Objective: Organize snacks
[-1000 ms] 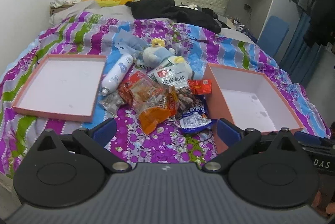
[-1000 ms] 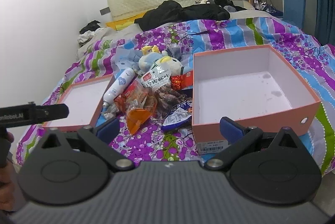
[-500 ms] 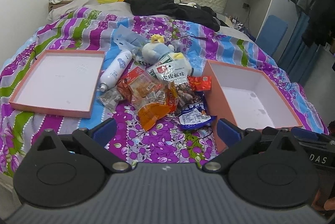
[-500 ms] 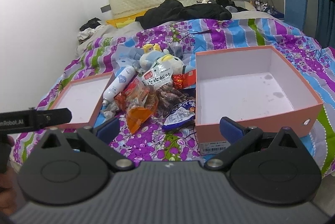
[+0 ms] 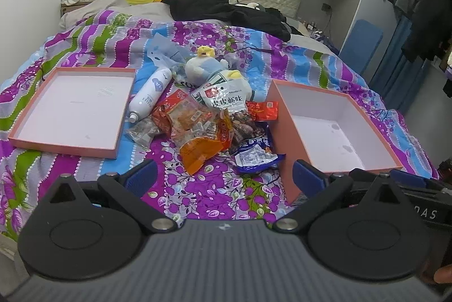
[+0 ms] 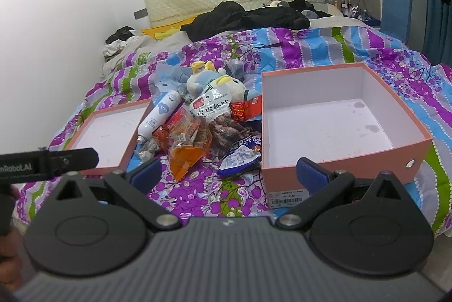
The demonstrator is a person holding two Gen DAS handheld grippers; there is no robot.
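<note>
Barcode label (image 6: 286, 198) on box (image 6: 418, 145): right view only.

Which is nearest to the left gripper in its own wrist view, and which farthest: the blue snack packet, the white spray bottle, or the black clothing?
From the left gripper:
1. Blue snack packet, just ahead, slightly right.
2. White spray bottle, mid-bed, left.
3. Black clothing, by the headboard.

left gripper (image 5: 223, 177): jaws spread wide, blue-padded fingers (image 5: 139, 177) at the lower left and lower right of its view, empty. right gripper (image 6: 230, 173): jaws likewise wide apart, nothing between them. a hand (image 6: 8, 254) shows at the lower left edge of the right view.
</note>
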